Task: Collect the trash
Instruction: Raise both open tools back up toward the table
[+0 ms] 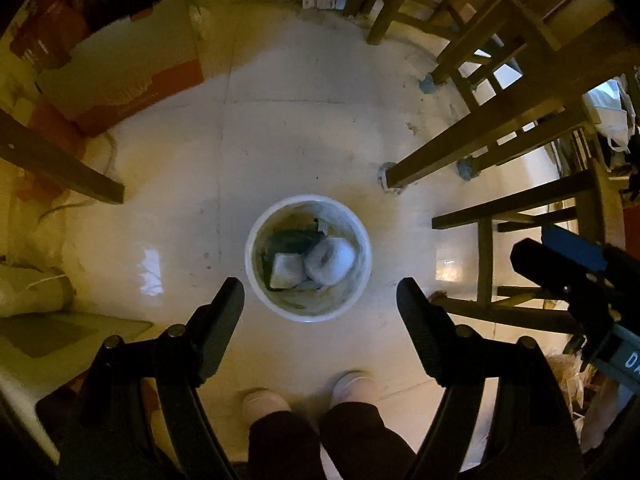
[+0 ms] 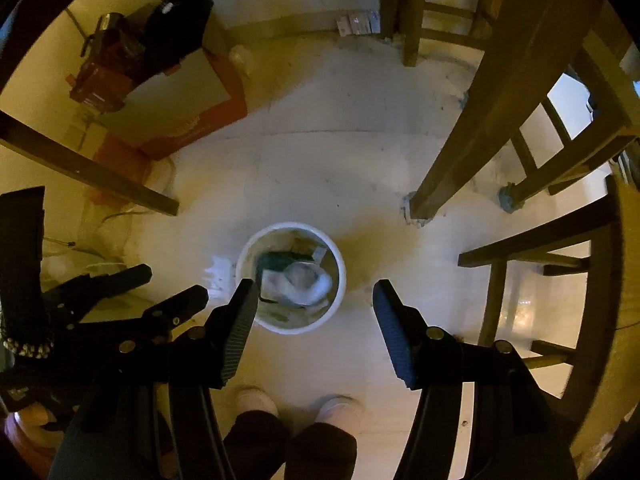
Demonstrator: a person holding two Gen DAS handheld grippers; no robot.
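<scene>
A white round trash bin [image 1: 256, 280] stands on the pale tiled floor, seen from above. Inside lie a crumpled white wad [image 1: 330, 260], a folded white paper [image 1: 285, 270] and dark green scraps [image 1: 292, 238]. The bin also shows in the right wrist view [image 2: 340, 280], with the white wad [image 2: 304, 282] inside. My left gripper [image 1: 320, 300] is open and empty, high above the bin. My right gripper [image 2: 314, 300] is open and empty, also above the bin. The right gripper shows in the left wrist view [image 1: 560, 276]; the left gripper shows in the right wrist view [image 2: 160, 290].
Wooden chair and table legs [image 1: 460, 148] crowd the right side, and one leg [image 1: 64, 160] reaches in from the left. A red and white cardboard box [image 1: 128, 76] stands at the back left. The person's feet [image 1: 308, 396] are just below the bin.
</scene>
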